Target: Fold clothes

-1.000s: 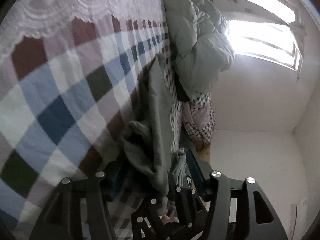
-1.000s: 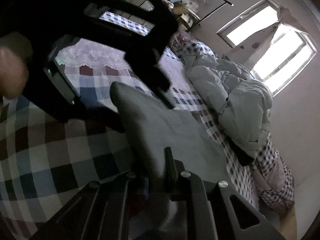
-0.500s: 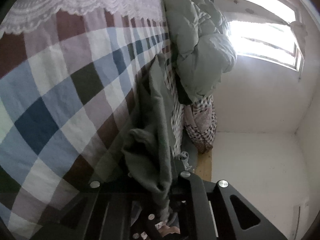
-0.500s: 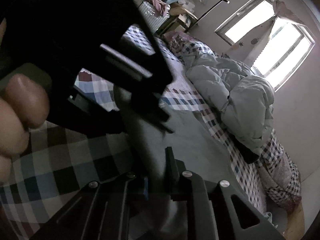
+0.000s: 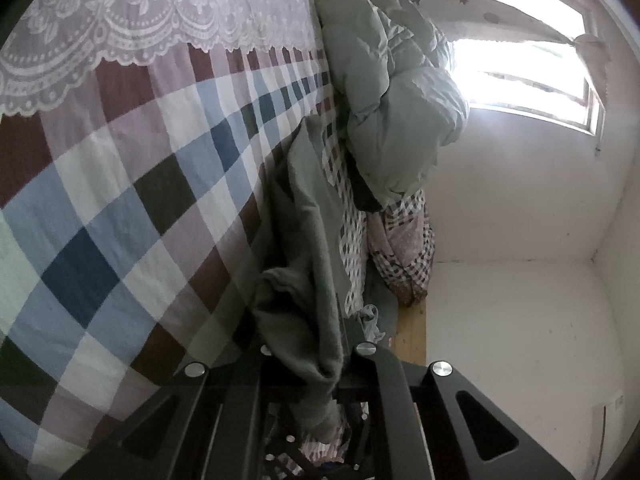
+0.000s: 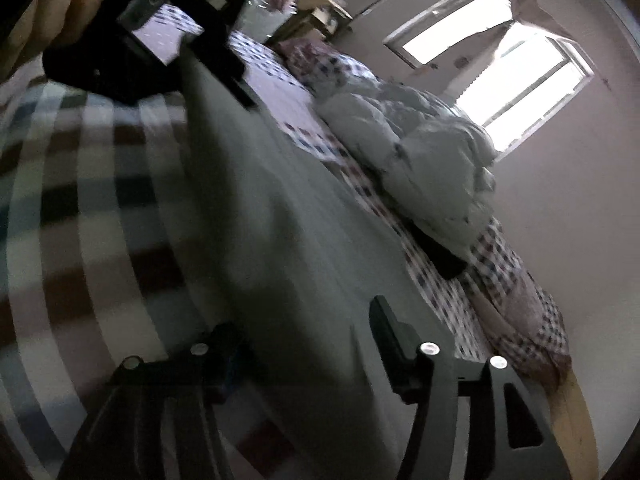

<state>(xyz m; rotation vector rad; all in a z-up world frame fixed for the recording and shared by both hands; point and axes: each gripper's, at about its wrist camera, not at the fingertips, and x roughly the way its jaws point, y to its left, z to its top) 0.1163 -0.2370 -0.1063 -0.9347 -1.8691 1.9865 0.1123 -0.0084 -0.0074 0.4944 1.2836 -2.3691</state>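
Note:
A grey-green garment [image 5: 304,240] lies stretched along the checked bed cover [image 5: 120,200]. My left gripper [image 5: 308,344] is shut on a bunched end of it, and the cloth hangs down between the pads. In the right wrist view the same garment [image 6: 280,240] spreads flat over the cover. My right gripper [image 6: 302,320] hovers over its near end with jaws opening; cloth lies between the fingers, but the pads do not press it. The left gripper [image 6: 160,40] and a person's hand [image 6: 80,0] show at the garment's far end.
A puffy pale-green duvet [image 5: 384,80] is heaped along the bed's far side, with a pink checked quilt [image 5: 404,248] hanging beneath it. White lace [image 5: 160,8] covers the bed's top end. Beyond are a wooden floor strip [image 5: 412,332], white walls and a bright window [image 6: 500,80].
My left jaws have closed on the garment's bunched end. The right jaws, shut on the cloth before, have spread apart and let it go while that gripper shifted along the garment.

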